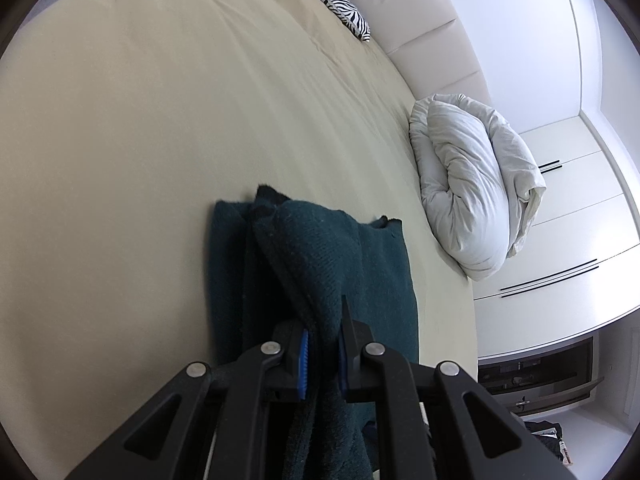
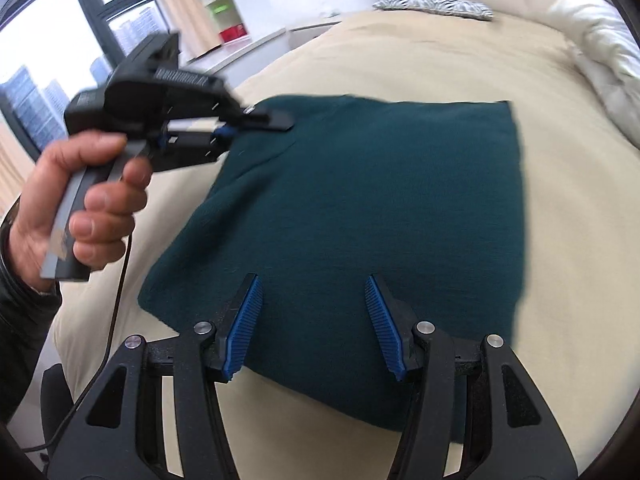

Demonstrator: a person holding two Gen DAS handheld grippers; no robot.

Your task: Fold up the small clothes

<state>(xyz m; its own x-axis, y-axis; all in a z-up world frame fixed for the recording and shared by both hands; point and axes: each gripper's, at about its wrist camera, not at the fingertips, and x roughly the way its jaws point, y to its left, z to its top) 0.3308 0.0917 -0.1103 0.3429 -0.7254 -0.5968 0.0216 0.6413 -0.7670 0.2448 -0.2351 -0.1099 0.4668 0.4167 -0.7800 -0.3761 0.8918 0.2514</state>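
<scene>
A dark green knit garment (image 2: 360, 208) lies folded on the beige bed (image 2: 560, 208). My left gripper (image 1: 324, 344) is shut on a bunched edge of the dark green garment (image 1: 332, 264) and holds it a little off the sheet. In the right wrist view the left gripper (image 2: 260, 124) grips the garment's far left corner, held by a hand. My right gripper (image 2: 314, 320) is open and empty, its blue pads (image 2: 244, 320) spread just above the garment's near edge.
A rolled white duvet (image 1: 476, 184) lies at the bed's right side by a cream headboard (image 1: 432, 28). A zebra-print pillow (image 1: 340, 0) lies at the head. White wardrobes (image 1: 576, 208) stand beyond. A window (image 2: 52, 60) and shelves (image 2: 220, 4) are at left.
</scene>
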